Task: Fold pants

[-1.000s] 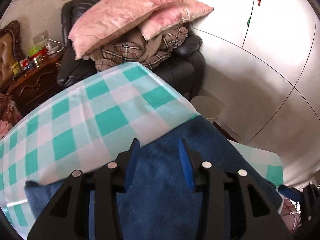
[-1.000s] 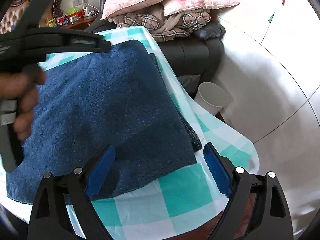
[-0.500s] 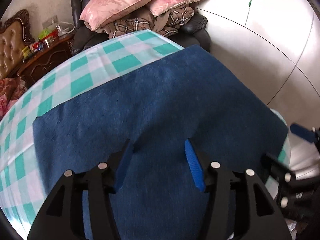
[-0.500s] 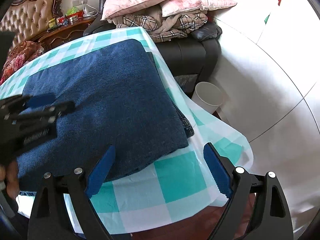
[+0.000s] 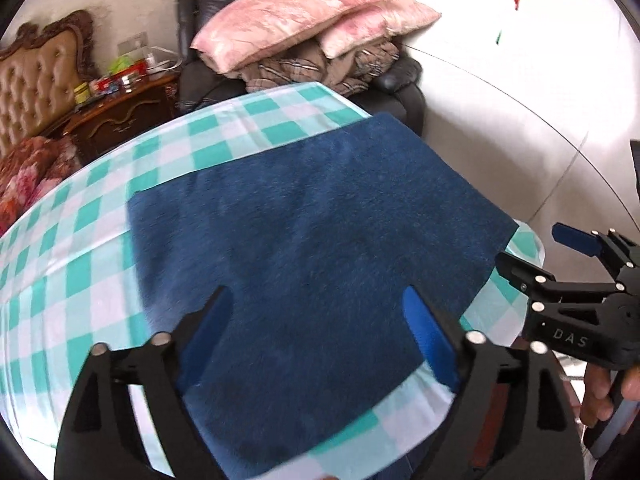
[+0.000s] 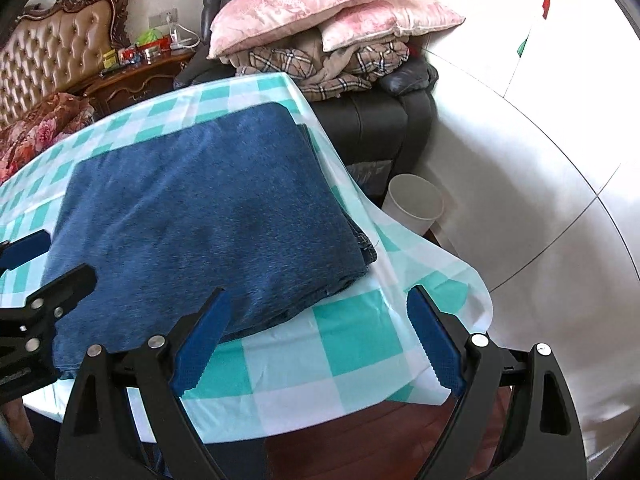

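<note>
The dark blue pants [image 5: 304, 232] lie folded in a flat rectangle on the table with the teal and white checked cloth [image 5: 72, 264]. In the right wrist view the pants [image 6: 208, 208] show stacked layers along their right edge. My left gripper [image 5: 320, 332] is open and empty, held above the near edge of the pants. My right gripper [image 6: 316, 340] is open and empty, just off the near right corner of the pants, over the cloth [image 6: 348, 344]. The right gripper also shows at the right of the left wrist view [image 5: 540, 256].
A black armchair [image 6: 384, 120] piled with pink pillows [image 6: 320, 4] and plaid bedding stands behind the table. A white bin [image 6: 416, 204] sits on the floor at the right. A wooden nightstand [image 6: 136, 80] and tufted headboard [image 6: 52, 56] are at the back left.
My left gripper has pulled back from the pants toward the near edge and its jaws have opened wider. My right gripper has drawn back a little and stays open.
</note>
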`<action>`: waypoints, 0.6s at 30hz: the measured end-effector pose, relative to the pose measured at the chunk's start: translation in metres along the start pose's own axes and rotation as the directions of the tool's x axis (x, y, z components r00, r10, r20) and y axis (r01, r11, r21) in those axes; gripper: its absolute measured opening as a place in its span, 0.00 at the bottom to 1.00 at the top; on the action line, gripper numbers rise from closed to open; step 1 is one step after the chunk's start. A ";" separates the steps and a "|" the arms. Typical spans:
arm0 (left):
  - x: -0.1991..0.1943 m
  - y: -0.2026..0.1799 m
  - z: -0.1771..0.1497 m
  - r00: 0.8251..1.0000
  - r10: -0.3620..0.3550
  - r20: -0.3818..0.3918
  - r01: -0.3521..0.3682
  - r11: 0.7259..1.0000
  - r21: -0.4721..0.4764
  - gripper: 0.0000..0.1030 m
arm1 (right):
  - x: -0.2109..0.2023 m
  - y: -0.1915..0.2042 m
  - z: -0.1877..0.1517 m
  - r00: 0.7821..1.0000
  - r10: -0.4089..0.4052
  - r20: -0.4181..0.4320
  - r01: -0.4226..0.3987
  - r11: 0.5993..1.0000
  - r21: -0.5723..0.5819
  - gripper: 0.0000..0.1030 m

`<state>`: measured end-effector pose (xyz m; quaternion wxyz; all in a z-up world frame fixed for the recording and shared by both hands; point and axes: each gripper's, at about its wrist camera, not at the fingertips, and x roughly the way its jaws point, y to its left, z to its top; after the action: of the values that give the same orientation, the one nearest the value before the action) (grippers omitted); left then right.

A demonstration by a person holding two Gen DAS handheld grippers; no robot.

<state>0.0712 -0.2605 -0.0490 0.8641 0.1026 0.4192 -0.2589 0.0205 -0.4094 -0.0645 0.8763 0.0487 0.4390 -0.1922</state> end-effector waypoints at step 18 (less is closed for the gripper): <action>-0.072 0.012 -0.010 0.994 0.074 0.078 -0.068 0.995 -0.080 0.98 | -0.044 0.019 -0.002 0.997 0.047 0.061 -0.046 0.999 -0.015 0.82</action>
<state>0.0338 -0.2208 0.0007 0.8923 0.0734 0.3897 -0.2157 0.0026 -0.3786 -0.0330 0.8939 0.0468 0.4120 -0.1701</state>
